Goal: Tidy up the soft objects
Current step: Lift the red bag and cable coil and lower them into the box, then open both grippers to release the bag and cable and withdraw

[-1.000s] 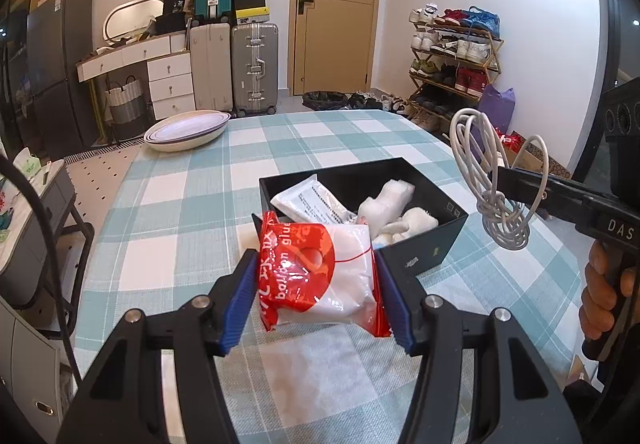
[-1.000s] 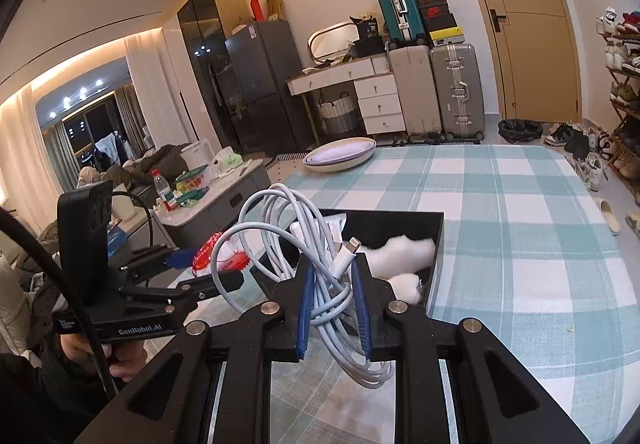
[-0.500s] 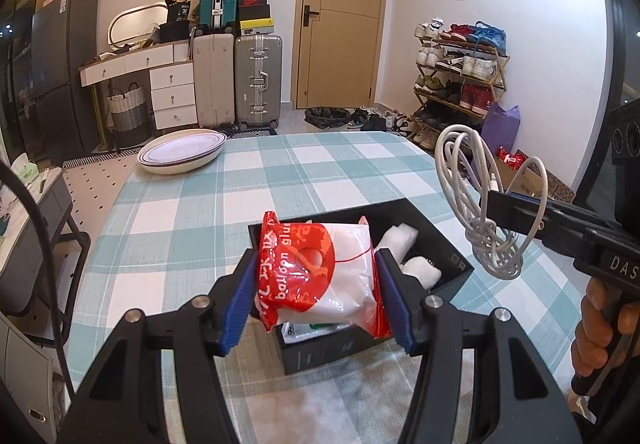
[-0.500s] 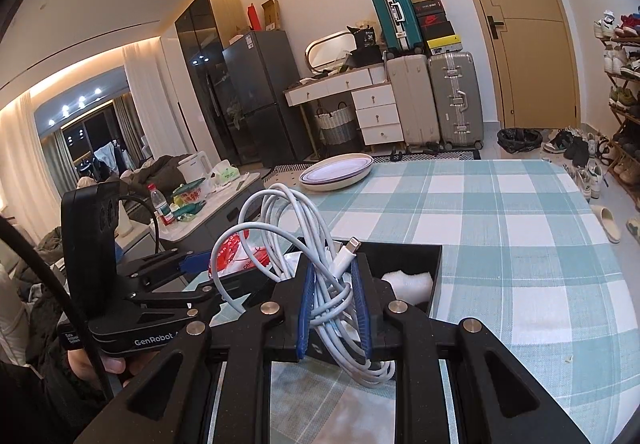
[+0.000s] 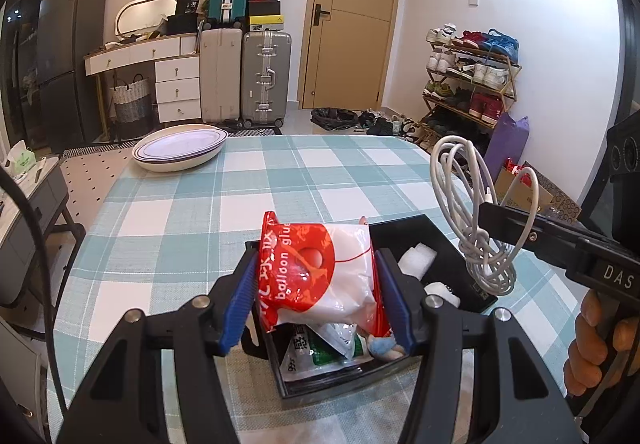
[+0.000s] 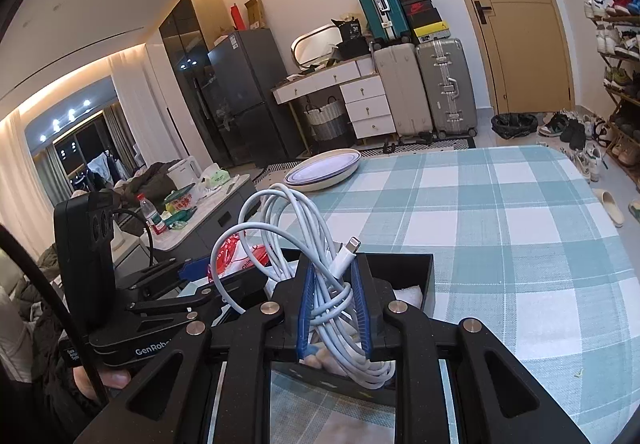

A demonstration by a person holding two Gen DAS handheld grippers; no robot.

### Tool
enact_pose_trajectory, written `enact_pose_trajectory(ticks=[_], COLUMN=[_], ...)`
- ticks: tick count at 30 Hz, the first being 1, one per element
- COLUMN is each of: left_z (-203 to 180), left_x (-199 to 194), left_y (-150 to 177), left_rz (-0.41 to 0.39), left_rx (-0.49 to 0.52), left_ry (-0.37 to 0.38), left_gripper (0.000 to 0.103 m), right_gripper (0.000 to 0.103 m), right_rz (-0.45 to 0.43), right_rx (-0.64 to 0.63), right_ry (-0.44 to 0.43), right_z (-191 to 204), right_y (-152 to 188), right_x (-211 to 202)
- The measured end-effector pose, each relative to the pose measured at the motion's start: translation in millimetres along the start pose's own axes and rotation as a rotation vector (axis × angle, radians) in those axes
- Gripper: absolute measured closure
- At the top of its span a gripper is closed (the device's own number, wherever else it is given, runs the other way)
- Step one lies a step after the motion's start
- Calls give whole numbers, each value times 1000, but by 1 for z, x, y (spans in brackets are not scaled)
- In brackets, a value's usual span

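My left gripper (image 5: 316, 284) is shut on a red and white balloon glue packet (image 5: 320, 276) and holds it above the black box (image 5: 436, 240) on the checked table. The box holds white soft pieces (image 5: 418, 262), a green-printed packet (image 5: 320, 352) and a small plush (image 5: 384, 348). My right gripper (image 6: 332, 300) is shut on a coiled white cable (image 6: 288, 228), above the box's right side (image 6: 424, 276). The cable also shows in the left wrist view (image 5: 476, 211). The left gripper shows at the left of the right wrist view (image 6: 192, 272).
A stack of white oval plates (image 5: 180, 147) sits at the table's far left corner, also in the right wrist view (image 6: 324, 173). The checked tablecloth (image 6: 500, 228) stretches beyond the box. Suitcases, a dresser and a shoe rack stand behind the table.
My left gripper has carried the packet forward from in front of the box to above it. My right gripper, holding the cable, has moved closer over the box.
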State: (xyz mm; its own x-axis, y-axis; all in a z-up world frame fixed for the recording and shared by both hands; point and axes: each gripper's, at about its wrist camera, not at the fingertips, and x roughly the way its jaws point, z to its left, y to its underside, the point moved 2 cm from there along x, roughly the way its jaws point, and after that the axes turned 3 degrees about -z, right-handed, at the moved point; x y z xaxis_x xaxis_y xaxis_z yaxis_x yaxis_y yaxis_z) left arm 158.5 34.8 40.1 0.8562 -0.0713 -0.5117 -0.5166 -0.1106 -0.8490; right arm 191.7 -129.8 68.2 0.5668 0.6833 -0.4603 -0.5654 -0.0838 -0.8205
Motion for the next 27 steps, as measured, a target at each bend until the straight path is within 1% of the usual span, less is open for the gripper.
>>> enact_pose_trajectory(ticks=[6,10,12,15,18,21,27], left_z=[-1,-4,-6,-6,-6,-7,-11], left_x=[12,18,21,25,29,32,34], left_y=[3,5,7,9,13,16,19], left_rz=[19,24,26,33,43,50,71], left_rx=[19,37,47,51,62,67,87], left_ry=[-7,-8,-20,-22,-28,-24,-15], left_gripper=[45,45,45,45,45,45,43], right_gripper=[84,84,84,84,84,84,84], right_rz=[27,41,51,59,71,87,114], right_rx=[34,42,44,53,44,45,-6], right_ry=[-9,1,5,20,56,67,110], right_z=[-6,-10,-11,-18,-21,-24,-17], right_y=[2,5,8,11,15,18,23], right_x=[19,30,33,40,44,49,56])
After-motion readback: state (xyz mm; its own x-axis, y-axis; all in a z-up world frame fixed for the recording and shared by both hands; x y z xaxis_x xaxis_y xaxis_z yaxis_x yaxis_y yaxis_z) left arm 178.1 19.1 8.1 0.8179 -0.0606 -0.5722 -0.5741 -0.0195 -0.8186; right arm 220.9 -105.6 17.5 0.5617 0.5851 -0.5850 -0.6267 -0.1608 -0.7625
